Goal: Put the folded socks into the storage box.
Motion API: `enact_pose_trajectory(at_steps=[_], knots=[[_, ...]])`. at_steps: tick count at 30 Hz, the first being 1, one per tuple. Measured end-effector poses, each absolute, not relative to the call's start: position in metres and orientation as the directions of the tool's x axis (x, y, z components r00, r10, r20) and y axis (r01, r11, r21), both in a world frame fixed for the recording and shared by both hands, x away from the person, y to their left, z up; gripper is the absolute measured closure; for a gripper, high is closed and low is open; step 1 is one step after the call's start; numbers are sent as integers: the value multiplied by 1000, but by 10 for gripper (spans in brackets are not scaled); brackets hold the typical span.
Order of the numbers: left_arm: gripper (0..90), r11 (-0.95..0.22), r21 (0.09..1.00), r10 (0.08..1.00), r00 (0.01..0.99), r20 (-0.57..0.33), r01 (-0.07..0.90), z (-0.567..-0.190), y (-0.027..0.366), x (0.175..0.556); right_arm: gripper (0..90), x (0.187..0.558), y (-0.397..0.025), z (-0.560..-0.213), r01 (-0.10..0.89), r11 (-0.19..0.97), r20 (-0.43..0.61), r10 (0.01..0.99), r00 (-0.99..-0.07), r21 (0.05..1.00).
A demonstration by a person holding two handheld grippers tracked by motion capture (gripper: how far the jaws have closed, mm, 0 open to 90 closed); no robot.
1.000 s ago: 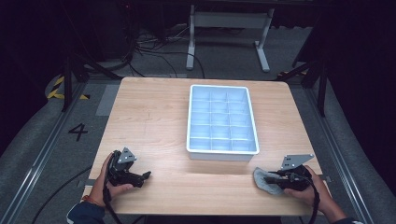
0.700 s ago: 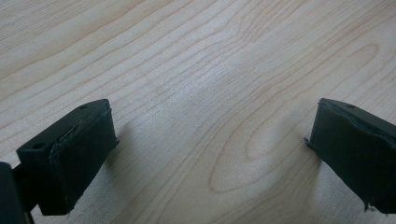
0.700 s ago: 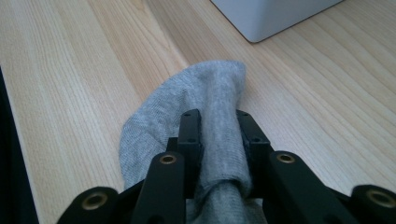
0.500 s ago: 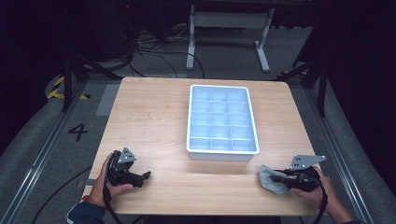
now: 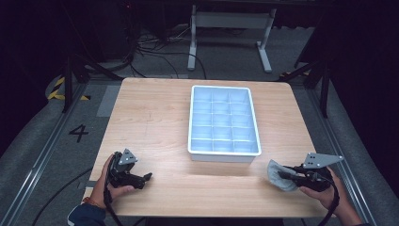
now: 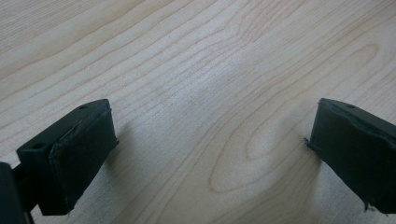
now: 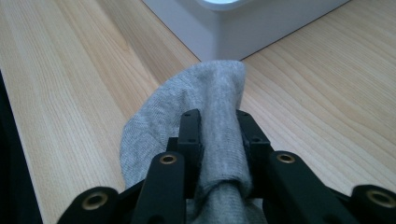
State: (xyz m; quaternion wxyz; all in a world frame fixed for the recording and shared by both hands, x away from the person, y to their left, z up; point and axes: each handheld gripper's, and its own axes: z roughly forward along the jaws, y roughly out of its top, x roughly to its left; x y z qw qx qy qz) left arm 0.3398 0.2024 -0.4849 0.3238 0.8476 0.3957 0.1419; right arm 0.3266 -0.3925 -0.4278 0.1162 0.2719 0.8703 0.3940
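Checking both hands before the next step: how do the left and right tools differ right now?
The left tool is open with nothing between its jaws; the right tool is shut on a grey sock. The left sits far from the white tray, the right near its corner. Both are low over the wooden table.

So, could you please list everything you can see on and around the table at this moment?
Table: one, light wood, centre of the high view.
Divided tray: one, white with pale blue compartments, on the table right of centre, nothing in it.
Sock: one, grey, near right table corner, pinched between the right gripper's jaws.
Number 4 marking: one, black, on the grey floor to the table's left.
Metal stand: one, white, beyond the table.
Left gripper: black, jaws apart over bare wood.
Right gripper: black, clamped on the sock.
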Motion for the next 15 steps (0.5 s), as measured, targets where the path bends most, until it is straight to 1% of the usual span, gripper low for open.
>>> enact_pose_trajectory(at_steps=[15], knots=[[7, -477, 661, 763, 647, -16, 579, -485, 202, 340, 751, 321, -392, -414, 343, 509, -14, 573, -819, 790]])
